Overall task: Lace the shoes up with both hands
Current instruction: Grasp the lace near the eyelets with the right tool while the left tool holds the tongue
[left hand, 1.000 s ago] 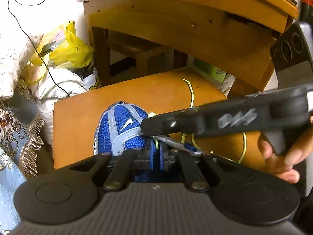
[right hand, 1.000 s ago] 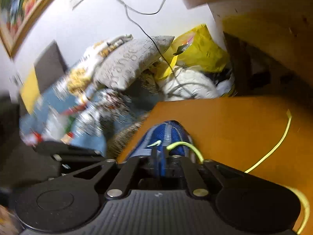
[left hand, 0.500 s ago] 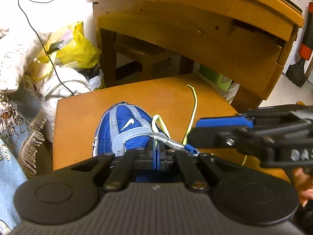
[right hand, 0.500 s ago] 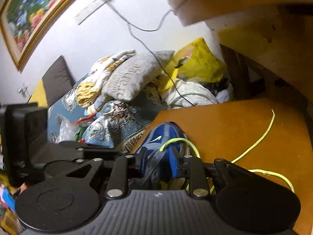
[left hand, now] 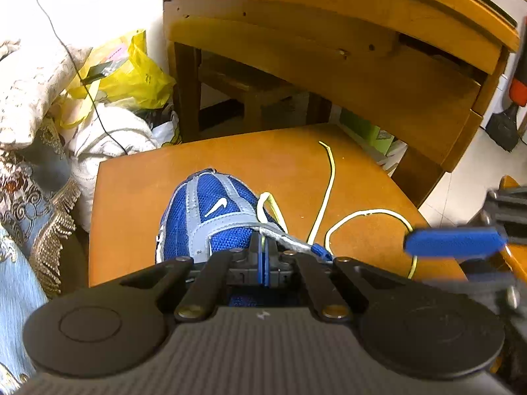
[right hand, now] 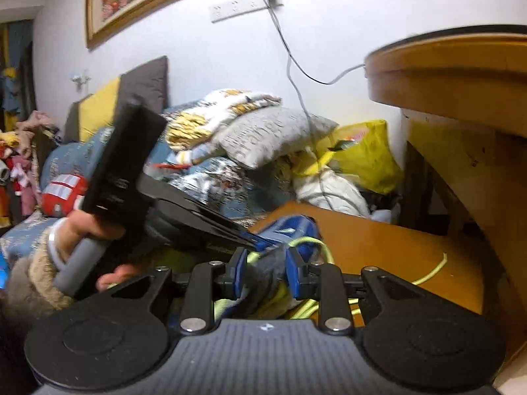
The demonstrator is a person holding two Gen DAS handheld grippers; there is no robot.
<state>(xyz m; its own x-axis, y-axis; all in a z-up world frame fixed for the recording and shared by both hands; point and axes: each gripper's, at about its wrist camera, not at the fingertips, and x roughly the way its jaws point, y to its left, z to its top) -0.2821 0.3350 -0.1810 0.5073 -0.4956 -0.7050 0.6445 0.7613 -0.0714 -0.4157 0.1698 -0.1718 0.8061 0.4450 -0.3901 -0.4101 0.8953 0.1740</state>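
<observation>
A blue mesh shoe (left hand: 210,210) with grey trim lies toe-away on a low wooden table (left hand: 138,191). Its yellow-green lace (left hand: 327,184) trails loose over the table to the right. My left gripper (left hand: 263,256) is shut at the shoe's eyelet edge, pinching the lace and the grey strip. My right gripper (right hand: 263,270) is open, its blue pads standing on either side of the shoe's grey tongue (right hand: 263,273). In the left wrist view its blue fingertip (left hand: 454,242) shows blurred at the right. The left gripper's fingers (right hand: 210,227) reach in from the left in the right wrist view.
A large wooden table (left hand: 329,42) stands over the far side. Yellow bags (left hand: 131,72), white bundles and pillows (right hand: 273,131) pile at the left, with a black cable (left hand: 85,85) hanging across them. The low table's edges are close on all sides.
My right gripper has pulled back from over the shoe to the right and swung round, opening its jaws. My left gripper has stayed shut at the eyelet edge.
</observation>
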